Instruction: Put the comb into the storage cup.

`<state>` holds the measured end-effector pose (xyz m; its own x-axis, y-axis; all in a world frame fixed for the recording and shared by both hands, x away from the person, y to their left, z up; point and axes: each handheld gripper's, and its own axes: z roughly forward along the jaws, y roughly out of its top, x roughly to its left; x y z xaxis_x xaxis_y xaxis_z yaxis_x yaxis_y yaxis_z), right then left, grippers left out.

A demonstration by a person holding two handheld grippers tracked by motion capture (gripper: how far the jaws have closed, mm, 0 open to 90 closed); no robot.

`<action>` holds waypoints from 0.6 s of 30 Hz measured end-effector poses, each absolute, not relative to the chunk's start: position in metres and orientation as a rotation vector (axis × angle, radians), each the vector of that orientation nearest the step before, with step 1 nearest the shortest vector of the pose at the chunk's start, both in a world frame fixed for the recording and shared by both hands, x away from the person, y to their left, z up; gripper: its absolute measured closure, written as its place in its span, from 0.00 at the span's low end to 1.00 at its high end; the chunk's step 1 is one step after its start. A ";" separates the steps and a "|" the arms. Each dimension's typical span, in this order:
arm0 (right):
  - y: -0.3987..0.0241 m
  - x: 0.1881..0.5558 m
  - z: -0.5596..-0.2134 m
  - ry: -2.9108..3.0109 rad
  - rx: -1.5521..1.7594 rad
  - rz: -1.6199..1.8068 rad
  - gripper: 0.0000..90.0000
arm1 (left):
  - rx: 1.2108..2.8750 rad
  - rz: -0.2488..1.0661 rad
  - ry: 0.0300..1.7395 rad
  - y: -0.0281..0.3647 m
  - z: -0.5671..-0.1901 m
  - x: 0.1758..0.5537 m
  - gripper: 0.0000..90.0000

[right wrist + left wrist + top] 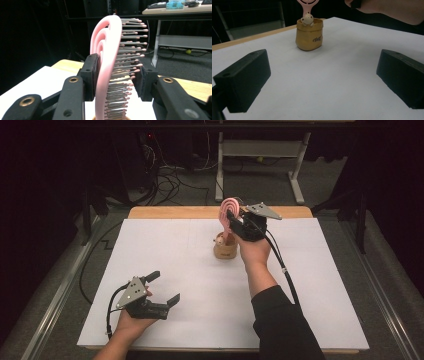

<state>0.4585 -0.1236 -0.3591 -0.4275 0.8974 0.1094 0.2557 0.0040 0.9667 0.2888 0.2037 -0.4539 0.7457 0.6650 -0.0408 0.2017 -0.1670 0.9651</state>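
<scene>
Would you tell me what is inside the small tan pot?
The pink hairbrush's handle stands in the pot; a small figure peeks over its rim. The handle's lower end is hidden inside.

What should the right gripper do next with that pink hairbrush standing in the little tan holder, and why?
Probably a short, straight lift. The right gripper is clamped on the pink hairbrush, back against one pad and bristle tips against the other, while its handle reaches down into the tan holder. Pulling sideways might tip the holder. The left gripper sits open, apart, on the white sheet.
</scene>
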 end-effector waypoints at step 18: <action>-0.147 0.457 -0.369 1.681 1.252 1.436 0.58 | 1.729 0.465 0.687 0.202 -0.454 0.289 0.00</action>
<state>0.4572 -0.1475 -0.3688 -0.3815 0.9146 0.1342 0.2755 -0.0260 0.9609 0.2889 0.2016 -0.4542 0.7495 0.6606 -0.0439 0.2047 -0.1681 0.9643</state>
